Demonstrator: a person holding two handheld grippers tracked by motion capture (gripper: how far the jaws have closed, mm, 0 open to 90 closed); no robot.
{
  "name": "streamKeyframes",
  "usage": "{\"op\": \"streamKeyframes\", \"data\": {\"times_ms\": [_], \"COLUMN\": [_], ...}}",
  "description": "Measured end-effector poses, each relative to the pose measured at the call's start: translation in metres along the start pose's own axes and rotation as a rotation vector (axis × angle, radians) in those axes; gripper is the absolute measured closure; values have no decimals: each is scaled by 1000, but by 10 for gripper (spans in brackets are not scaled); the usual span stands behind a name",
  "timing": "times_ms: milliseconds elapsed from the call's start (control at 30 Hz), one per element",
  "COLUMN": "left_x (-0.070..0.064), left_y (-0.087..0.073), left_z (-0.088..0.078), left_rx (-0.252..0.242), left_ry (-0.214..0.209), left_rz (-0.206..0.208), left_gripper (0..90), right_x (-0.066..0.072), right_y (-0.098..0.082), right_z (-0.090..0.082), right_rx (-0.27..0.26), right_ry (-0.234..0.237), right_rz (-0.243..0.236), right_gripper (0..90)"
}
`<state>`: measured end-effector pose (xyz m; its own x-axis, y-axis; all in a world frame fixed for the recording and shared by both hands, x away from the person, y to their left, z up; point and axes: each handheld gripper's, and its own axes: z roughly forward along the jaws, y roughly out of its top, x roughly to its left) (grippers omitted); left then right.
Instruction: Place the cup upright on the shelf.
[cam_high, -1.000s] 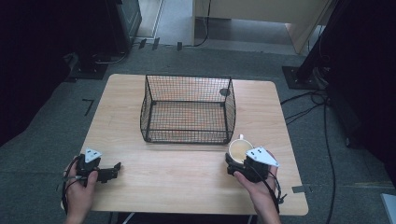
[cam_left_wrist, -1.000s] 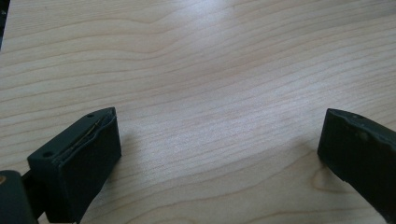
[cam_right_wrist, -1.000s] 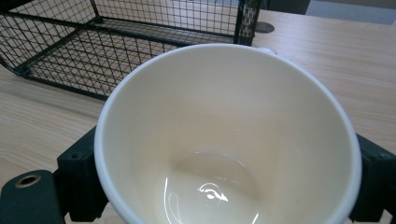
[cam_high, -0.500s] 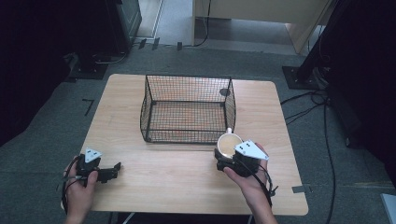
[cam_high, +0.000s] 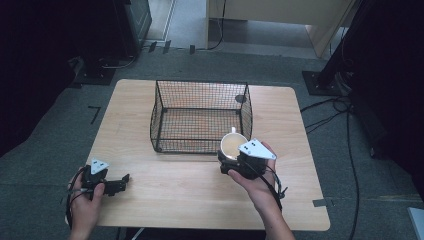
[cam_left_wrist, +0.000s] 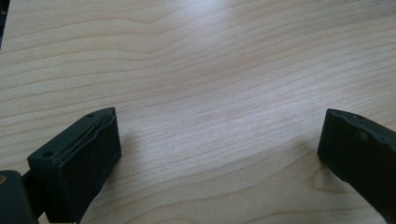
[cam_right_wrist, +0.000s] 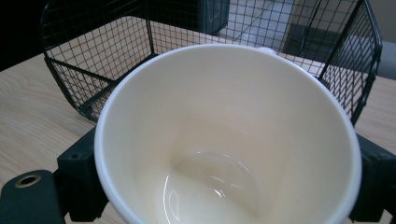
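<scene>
- left gripper (cam_high: 122, 181) rested at table's (cam_high: 200, 200) near-left edge, jaws spread, nothing between them
- wire basket (cam_high: 200, 117) stood mid-table, open top
- right gripper (cam_high: 223, 162) pinched cream mug (cam_high: 233, 146) by its sides, held just at basket's near-right corner
- risk: mug could clip the basket rim (cam_right_wrist: 364, 28) if carried in too low, or slip from the side pinch

No text, label, brand or number is legible anywhere.
</scene>
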<state>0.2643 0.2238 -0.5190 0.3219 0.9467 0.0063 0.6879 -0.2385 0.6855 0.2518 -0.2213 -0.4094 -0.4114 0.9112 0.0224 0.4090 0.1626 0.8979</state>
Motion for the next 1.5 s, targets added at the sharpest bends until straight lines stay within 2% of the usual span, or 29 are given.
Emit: {"op": "streamKeyframes", "data": {"times_ms": [633,967,1233,1500], "left_x": [0,1,1,1], "left_y": [0,0,0,0], "left_z": [0,0,0,-1], "left_rx": [-1,-3,-4,-2], "left_ry": [-2,-3,-6,-6], "left_rz": [-3,-6,-9,-8], "left_gripper": [0,0,0,0], "right_x": [6,8,4,-4], "right_y": [39,61,76,88], "right_z": [17,37,48,73], "right_rx": [-45,-65,-83,-102], "right_ry": [7,6,-13,-33], "right_rz": [-33,-36,-35,-43], "right_gripper": [103,103,103,103]}}
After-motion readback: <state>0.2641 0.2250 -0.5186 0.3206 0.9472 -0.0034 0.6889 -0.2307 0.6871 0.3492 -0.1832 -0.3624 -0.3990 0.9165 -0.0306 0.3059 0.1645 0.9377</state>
